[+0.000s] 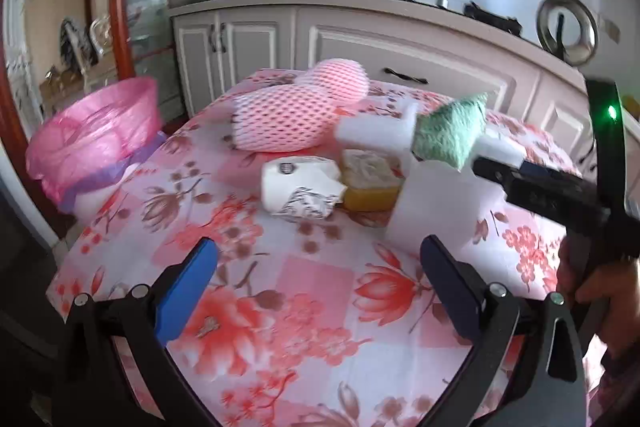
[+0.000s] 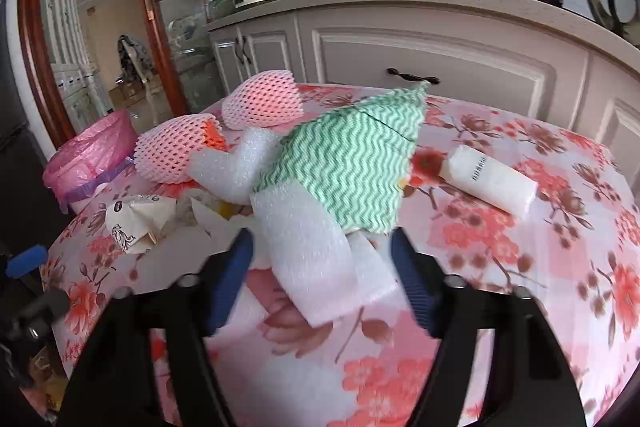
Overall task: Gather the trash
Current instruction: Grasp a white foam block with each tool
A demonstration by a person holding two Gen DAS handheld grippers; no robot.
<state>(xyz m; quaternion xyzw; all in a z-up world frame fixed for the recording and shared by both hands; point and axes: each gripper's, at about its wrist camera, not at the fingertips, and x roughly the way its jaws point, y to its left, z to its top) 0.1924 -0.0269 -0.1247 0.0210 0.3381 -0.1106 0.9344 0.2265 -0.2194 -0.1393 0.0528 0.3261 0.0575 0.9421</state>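
A pink-lined trash bin (image 1: pixel 92 139) stands off the table's left edge; it also shows in the right wrist view (image 2: pixel 90 155). My right gripper (image 2: pixel 322 259) is shut on a bundle of white foam sheet (image 2: pixel 308 247) and green wavy cloth (image 2: pixel 352 163), held above the table. The left wrist view shows that bundle (image 1: pixel 448 135) raised at right. My left gripper (image 1: pixel 318 263) is open and empty over the floral tablecloth (image 1: pixel 312 307). Two pink foam fruit nets (image 1: pixel 288 115), a crumpled white paper cup (image 1: pixel 300 187) and a yellow sponge (image 1: pixel 372 179) lie on the table.
A white tube (image 2: pixel 490 183) lies on the table at right. White kitchen cabinets (image 1: pixel 400 43) with a counter run behind the table. A wood-framed glass door (image 2: pixel 172 7) stands at the back left.
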